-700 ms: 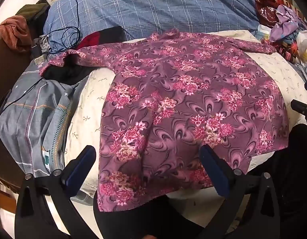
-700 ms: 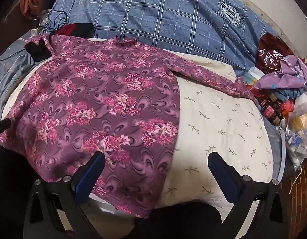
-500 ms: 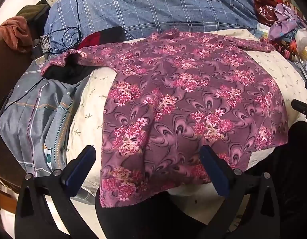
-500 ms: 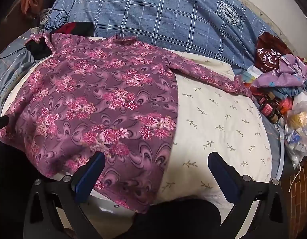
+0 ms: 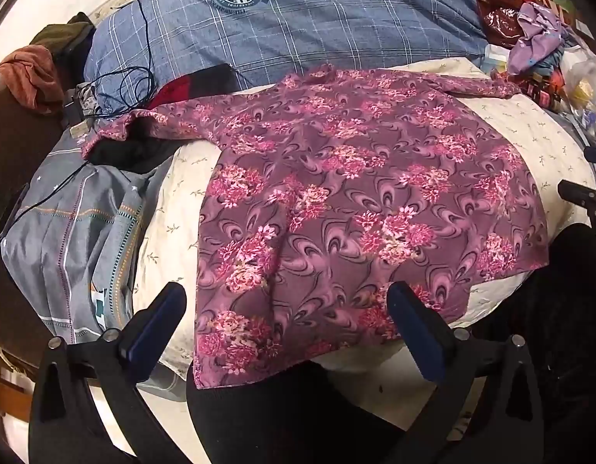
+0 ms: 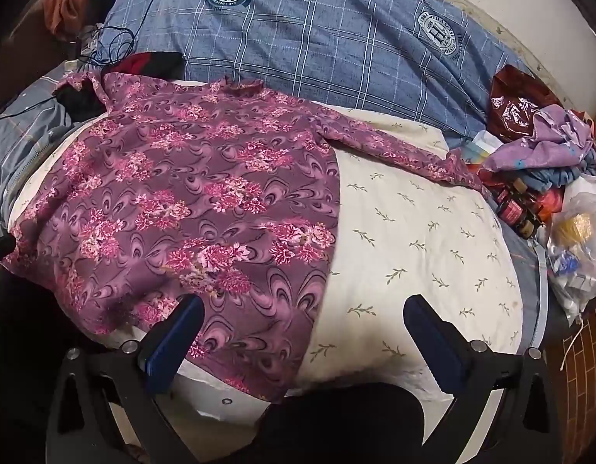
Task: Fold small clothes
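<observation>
A purple long-sleeved top with pink flower print (image 5: 356,201) (image 6: 189,208) lies spread flat on a cream leaf-print pillow (image 5: 170,224) (image 6: 421,247), its hem hanging over the near edge. One sleeve reaches left over a dark cloth, the other stretches right toward a heap of things. My left gripper (image 5: 286,324) hovers open over the hem's left part, touching nothing. My right gripper (image 6: 303,334) hovers open over the hem's right corner and the bare pillow, also holding nothing.
A blue checked quilt (image 5: 317,27) fills the back. A grey striped cloth (image 5: 77,239) lies at the left with a black cable (image 5: 124,85). Crumpled lilac clothes, jars and plastic bags (image 6: 549,193) crowd the right edge. A person's dark-clothed legs (image 5: 298,417) are below the hem.
Both views have drifted slightly back and up from the top, so the hem sits a little higher in frame. The garment lies unmoved and both grippers stay open.
</observation>
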Motion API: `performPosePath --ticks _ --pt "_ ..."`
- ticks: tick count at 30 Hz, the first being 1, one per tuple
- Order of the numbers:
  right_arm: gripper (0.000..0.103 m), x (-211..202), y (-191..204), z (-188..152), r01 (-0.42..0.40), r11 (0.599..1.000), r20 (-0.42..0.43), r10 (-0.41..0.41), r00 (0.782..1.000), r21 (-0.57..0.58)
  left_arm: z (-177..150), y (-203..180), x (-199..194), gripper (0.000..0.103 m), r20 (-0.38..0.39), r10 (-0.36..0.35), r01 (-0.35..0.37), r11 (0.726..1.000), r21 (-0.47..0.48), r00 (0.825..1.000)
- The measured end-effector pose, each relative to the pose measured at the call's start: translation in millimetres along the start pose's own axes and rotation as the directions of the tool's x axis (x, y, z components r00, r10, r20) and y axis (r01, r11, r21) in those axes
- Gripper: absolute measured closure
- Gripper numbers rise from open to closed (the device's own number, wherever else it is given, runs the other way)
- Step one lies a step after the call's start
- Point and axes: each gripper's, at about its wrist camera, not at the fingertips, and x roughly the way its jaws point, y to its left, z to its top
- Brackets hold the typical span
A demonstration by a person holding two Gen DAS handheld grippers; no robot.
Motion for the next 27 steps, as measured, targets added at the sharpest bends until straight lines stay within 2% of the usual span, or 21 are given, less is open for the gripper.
performPosePath --ticks 5,9,27 --pt "0.0 -3 -2 -2 0.001 1.0 0.009 -0.001 1.0 0.006 7 -1 -1 0.0 0.004 -0.018 0.018 1.0 -0.018 1.0" --pt "0.0 -6 -5 -2 0.004 1.0 0.017 -0.004 1.0 0.014 2 -3 -8 0.0 0.019 -0.03 0.031 0.999 -0.026 0.999" --pt "0.0 -8 -11 -4 0.001 0.999 0.022 -0.002 1.0 0.046 3 -9 -12 0.0 0.026 -0.042 0.042 0.999 -0.016 0.999"
